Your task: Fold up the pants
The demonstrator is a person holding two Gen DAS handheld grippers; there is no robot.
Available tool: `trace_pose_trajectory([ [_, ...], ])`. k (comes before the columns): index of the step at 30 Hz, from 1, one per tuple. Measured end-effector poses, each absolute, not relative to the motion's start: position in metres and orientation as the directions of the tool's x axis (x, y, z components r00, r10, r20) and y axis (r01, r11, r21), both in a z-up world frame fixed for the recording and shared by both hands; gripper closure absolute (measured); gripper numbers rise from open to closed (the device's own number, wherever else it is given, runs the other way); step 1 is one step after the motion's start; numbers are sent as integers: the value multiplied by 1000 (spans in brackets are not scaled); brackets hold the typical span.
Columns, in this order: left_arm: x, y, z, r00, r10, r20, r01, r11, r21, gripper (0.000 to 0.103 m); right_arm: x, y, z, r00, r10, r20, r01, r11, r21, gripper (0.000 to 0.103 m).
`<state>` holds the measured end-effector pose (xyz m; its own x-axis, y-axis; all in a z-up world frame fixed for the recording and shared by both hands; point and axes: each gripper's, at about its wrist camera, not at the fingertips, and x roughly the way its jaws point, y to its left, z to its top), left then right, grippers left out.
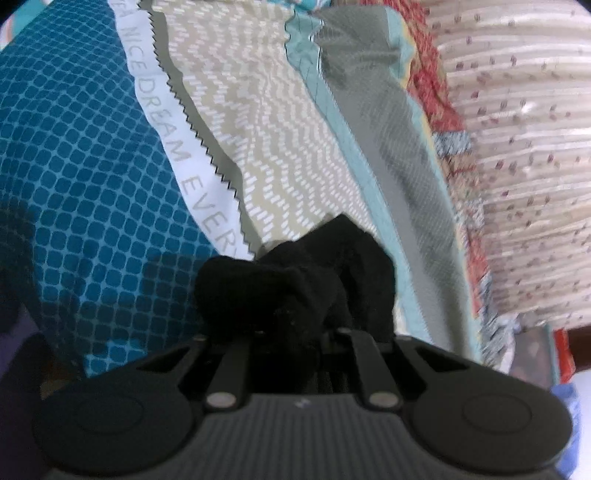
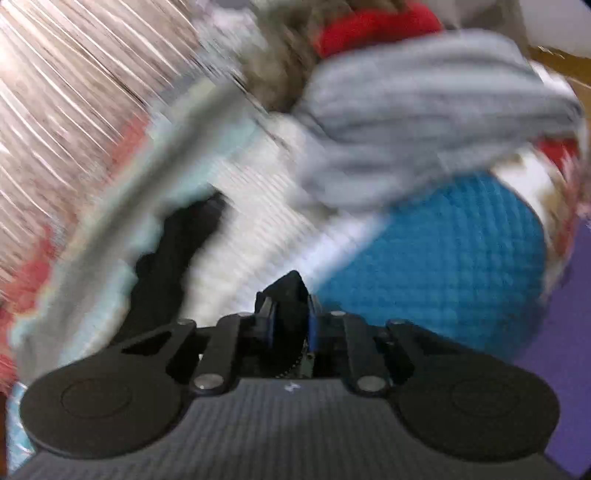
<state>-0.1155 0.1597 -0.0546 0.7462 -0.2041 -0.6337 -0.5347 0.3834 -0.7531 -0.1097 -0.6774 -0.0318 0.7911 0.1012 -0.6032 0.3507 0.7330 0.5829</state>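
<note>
The bed point(image 1: 303, 122) fills most of the left wrist view, covered in a patchwork spread: a teal panel with a rounded grid print point(image 1: 81, 177), a beige panel with a white zigzag of dashes point(image 1: 266, 122), and a grey-green strip edged in pale blue point(image 1: 399, 147). To the right hangs a cream ribbed curtain with small dark flecks point(image 1: 524, 147). In the right wrist view, which is badly smeared by motion, the same teal panel point(image 2: 443, 266) shows, with a grey striped cloth point(image 2: 417, 122) bunched above it and something red point(image 2: 369, 26) beyond that.

The black pants point(image 1: 303, 280) are gathered into a lumpy bunch directly in front of the left hand-held gripper point(image 1: 295, 332), rising from between its linkage arms and hiding the fingers completely; the gripper is clenched on the fabric. The bunch hangs over the seam between the teal and beige panels. In the right wrist view a dark trailing length of the pants point(image 2: 173, 266) runs up the left side over the pale-blue strip, while a small peak of black cloth stands pinched between the blue-padded fingers point(image 2: 312, 325) of the right hand-held gripper point(image 2: 290, 314), which is closed on it.

A white band point(image 1: 177, 147) with a pinked, saw-tooth edge runs between the teal and beige panels; its grey capitals read "NICE DREAM EVER", with the letters before and after cut off.
</note>
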Motion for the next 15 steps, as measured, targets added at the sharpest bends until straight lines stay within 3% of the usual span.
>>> trace_pose_trajectory([
  [3, -115, 156, -55, 755, -192, -627, -528, 388, -755, 93, -105, -688, -4, 868, 72, -491, 291, 727, 622, 85],
  [5, -110, 150, -62, 723, -187, -665, -554, 417, -720, 93, -86, -691, -15, 823, -21, -567, 378, 765, 521, 83],
  [8, -109, 146, -74, 699, -198, -687, -584, 396, -708, 93, -61, -694, -56, 705, -114, -700, 509, 768, 388, 62],
  [11, -111, 144, -76, 695, -198, -691, -581, 411, -703, 90, -82, -704, -73, 724, -77, -685, 533, 693, 485, 60],
  [13, -112, 145, -79, 693, -205, -692, -580, 411, -703, 89, -109, -710, -77, 769, -36, -638, 507, 642, 575, 54],
  [15, -111, 146, -82, 688, -208, -695, -583, 411, -701, 88, -127, -706, -83, 770, -42, -637, 512, 637, 577, 47],
])
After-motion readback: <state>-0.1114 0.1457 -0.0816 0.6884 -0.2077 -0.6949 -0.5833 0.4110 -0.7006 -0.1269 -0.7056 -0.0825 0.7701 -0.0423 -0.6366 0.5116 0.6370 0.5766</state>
